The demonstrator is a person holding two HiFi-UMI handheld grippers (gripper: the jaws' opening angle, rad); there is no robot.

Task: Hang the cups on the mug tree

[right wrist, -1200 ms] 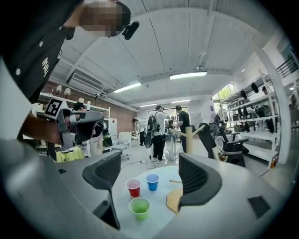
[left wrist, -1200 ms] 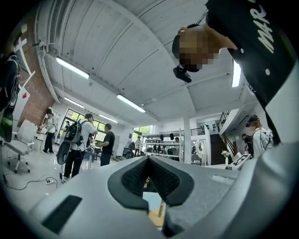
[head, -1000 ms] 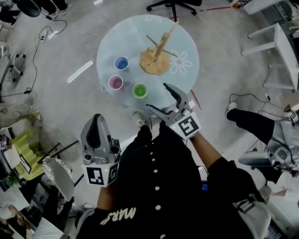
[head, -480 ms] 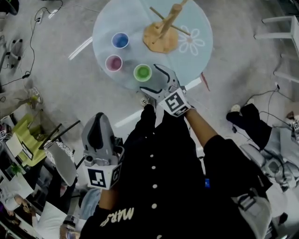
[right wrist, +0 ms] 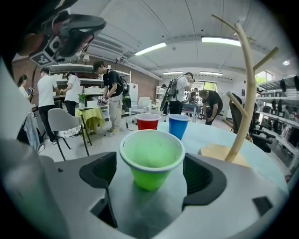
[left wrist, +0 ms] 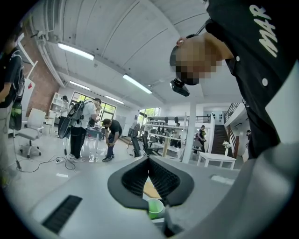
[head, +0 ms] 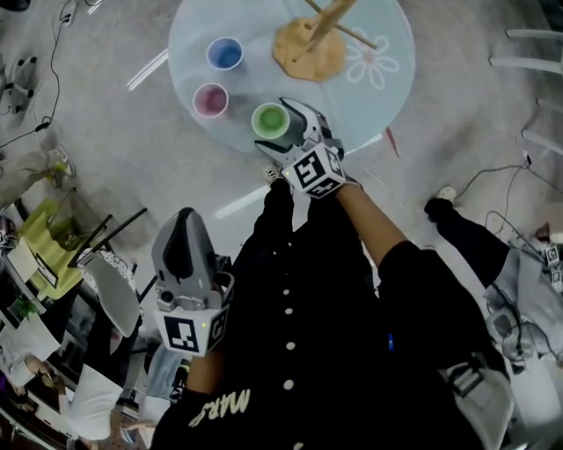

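No cup was yet hung: mug tree (head: 321,35) bare, green cup (head: 269,119), red cup (head: 211,99) and blue cup (head: 224,54) stood on table (head: 387,83). Right gripper (head: 283,130) jaws were spread around green cup, untouching; left gripper (head: 180,230) jaws were pressed together, empty.

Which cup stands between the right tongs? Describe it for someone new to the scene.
On the round pale table, beside the wooden mug tree, three cups stand in a cluster. The one nearest the person's edge stands between the open right tongs, which do not touch it. It is the only green cup; its neighbours are a blue cup and a pink cup.
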